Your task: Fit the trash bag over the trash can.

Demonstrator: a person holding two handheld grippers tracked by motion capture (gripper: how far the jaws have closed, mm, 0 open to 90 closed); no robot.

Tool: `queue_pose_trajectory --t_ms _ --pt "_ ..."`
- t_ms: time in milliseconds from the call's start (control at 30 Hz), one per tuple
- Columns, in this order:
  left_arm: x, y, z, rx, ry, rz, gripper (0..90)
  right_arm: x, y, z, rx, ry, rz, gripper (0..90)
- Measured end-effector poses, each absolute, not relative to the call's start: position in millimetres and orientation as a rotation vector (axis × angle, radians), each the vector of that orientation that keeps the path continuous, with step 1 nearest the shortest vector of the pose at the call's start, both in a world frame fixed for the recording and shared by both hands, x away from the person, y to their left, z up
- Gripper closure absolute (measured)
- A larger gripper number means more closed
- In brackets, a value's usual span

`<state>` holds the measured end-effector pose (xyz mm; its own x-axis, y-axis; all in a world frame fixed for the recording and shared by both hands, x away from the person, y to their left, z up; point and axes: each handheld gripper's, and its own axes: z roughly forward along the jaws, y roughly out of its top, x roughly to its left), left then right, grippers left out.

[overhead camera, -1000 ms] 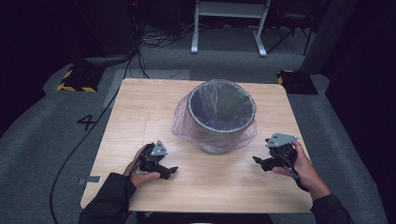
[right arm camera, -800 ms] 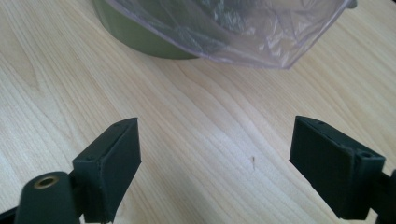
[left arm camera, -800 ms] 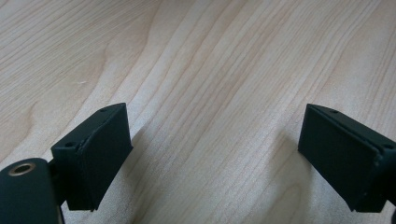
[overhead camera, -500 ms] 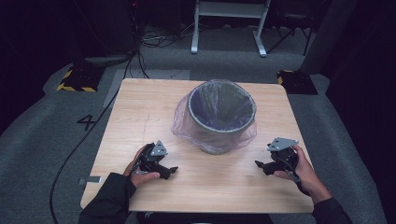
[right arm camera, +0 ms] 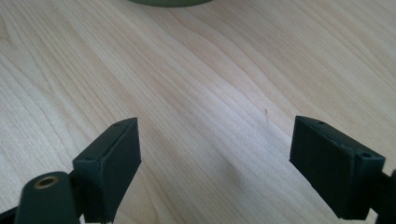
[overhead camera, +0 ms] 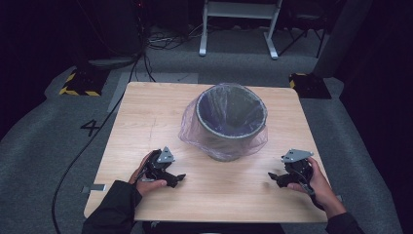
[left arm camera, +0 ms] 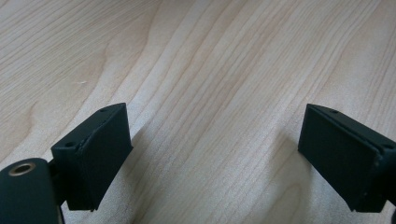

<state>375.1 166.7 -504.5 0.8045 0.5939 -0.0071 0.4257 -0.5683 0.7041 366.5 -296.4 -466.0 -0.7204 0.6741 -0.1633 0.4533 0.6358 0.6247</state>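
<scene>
A grey waste bin (overhead camera: 231, 122) lined with a clear plastic bag (overhead camera: 192, 131) stands upright near the middle of the wooden table (overhead camera: 146, 117). The bag's loose edge hangs over the bin's rim and down its sides. My left gripper (overhead camera: 178, 179) rests on the table at the front left, held in a hand, jaws wide apart with bare wood between them (left arm camera: 212, 140). At the front right my right gripper (overhead camera: 272, 177) lies low over the table, open too, nothing between its jaws (right arm camera: 215, 158). The bin's base (right arm camera: 168, 2) shows at the top edge of the right gripper view.
The table stands on grey carpet (overhead camera: 44, 136). A black cable (overhead camera: 78, 156) runs along the floor on the left. Yellow-and-black striped blocks (overhead camera: 78, 87) lie at the back left, a dark block (overhead camera: 307, 84) at the back right. White frame legs (overhead camera: 238, 19) stand behind.
My right gripper has drifted slightly down and toward the table's front right. The left gripper and the bin have stayed put.
</scene>
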Motion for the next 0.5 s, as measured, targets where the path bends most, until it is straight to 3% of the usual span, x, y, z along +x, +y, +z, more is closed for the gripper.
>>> queue_pose_trajectory --t_ms 500 --pt "375.1 166.7 -504.5 2.261 0.746 0.299 9.0 359.2 -309.0 -476.9 0.969 2.462 0.843 16.2"
